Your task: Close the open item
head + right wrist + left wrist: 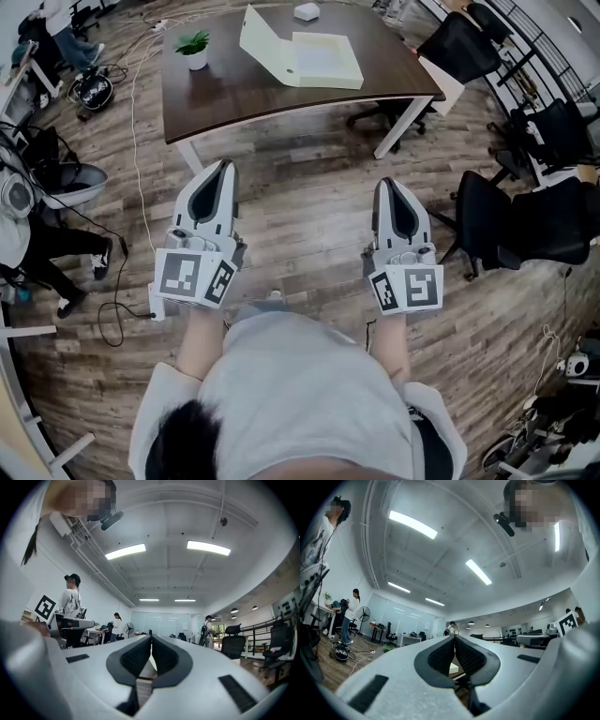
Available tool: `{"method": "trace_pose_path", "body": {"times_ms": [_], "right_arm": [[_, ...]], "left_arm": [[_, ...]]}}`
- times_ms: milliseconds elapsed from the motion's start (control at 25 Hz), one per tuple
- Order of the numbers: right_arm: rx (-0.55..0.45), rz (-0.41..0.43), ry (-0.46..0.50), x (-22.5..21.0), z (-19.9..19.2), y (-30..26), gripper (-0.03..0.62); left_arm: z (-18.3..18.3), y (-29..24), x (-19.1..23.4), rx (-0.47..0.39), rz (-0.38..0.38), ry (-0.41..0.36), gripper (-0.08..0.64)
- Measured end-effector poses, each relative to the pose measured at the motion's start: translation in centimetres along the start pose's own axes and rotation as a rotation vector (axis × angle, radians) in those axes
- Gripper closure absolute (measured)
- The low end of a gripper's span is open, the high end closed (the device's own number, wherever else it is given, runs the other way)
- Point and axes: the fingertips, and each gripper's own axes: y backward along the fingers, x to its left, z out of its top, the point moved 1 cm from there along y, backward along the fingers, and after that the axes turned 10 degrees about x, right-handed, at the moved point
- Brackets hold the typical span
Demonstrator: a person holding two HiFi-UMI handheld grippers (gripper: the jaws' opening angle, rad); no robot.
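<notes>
A cream box (323,61) lies open on the dark wooden table (234,98), its lid (258,39) standing up at the left side. Both grippers hang over the wood floor, short of the table's near edge and well apart from the box. In the head view my left gripper (225,165) is shut and holds nothing, and my right gripper (387,182) is shut and empty too. In the left gripper view the left gripper (454,637) has its tips meeting. The right gripper (151,636) in its own view is likewise closed, tip to tip.
A small potted plant (194,49) stands at the table's left, and a small white object (307,11) lies at its far edge. Black office chairs (525,220) crowd the right side. Cables and a person's legs (66,253) are at the left.
</notes>
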Motion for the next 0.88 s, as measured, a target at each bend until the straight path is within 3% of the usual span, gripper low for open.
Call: {"method": "trace_pose_path", "body": {"times_ms": [600, 880], "right_arm": [[0.025, -0.040, -0.011, -0.1, -0.6, -3.6, 0.578], [0.023, -0.005, -0.018, -1.8, -1.3, -8.2, 0.578]], "left_arm": [[-0.5, -3.9, 2.8, 0.009, -0.061, 0.026, 0.551], [-0.8, -7.1, 4.6, 0.009, -0.027, 0.026, 0.551]]}}
